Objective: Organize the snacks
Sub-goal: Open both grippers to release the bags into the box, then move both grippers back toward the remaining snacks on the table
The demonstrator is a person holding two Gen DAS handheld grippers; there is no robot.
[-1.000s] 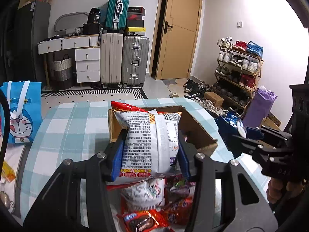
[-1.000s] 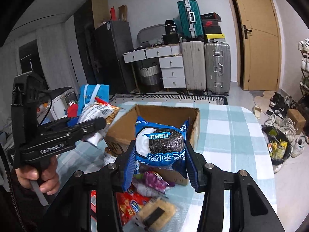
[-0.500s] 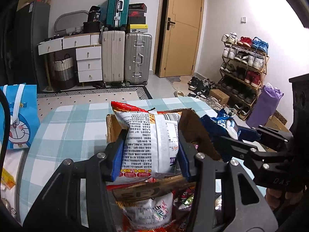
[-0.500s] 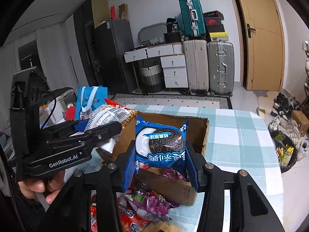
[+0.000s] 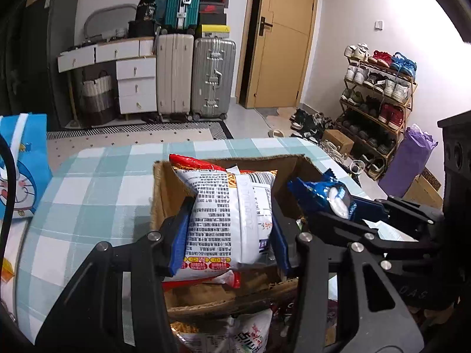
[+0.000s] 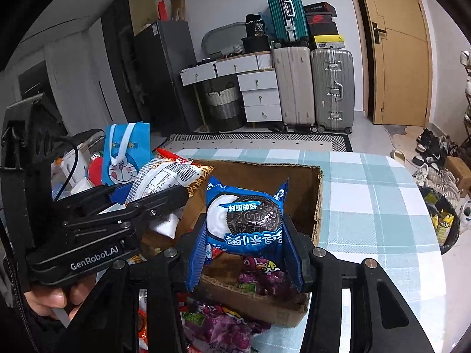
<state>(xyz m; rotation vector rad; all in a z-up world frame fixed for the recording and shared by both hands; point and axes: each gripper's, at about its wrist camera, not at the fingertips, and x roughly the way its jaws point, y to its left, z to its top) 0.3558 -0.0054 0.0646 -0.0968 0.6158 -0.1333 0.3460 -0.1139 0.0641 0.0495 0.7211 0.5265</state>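
My left gripper [image 5: 228,235] is shut on a white snack bag with red trim [image 5: 229,214], held over the open cardboard box [image 5: 160,185]. Its blue pads press both sides of the bag. My right gripper [image 6: 245,241] is shut on a blue Oreo packet [image 6: 244,220] above the same cardboard box [image 6: 319,200]. In the right wrist view the left gripper [image 6: 159,203] and its white bag [image 6: 164,176] hang at the box's left side. The blue Oreo packet [image 5: 321,197] shows at the right of the left wrist view. Purple candy packets [image 6: 262,276] lie inside the box.
The box stands on a table with a teal checked cloth [image 6: 368,194]. More snack packets [image 6: 217,326] lie on the table in front of the box. A blue cartoon gift bag [image 6: 123,153] stands left of the table. Suitcases, drawers and a shoe rack [image 5: 379,94] line the room beyond.
Both grippers have moved forward and down with their packets, from in front of the box to over its opening. The box now sits much closer in both views.
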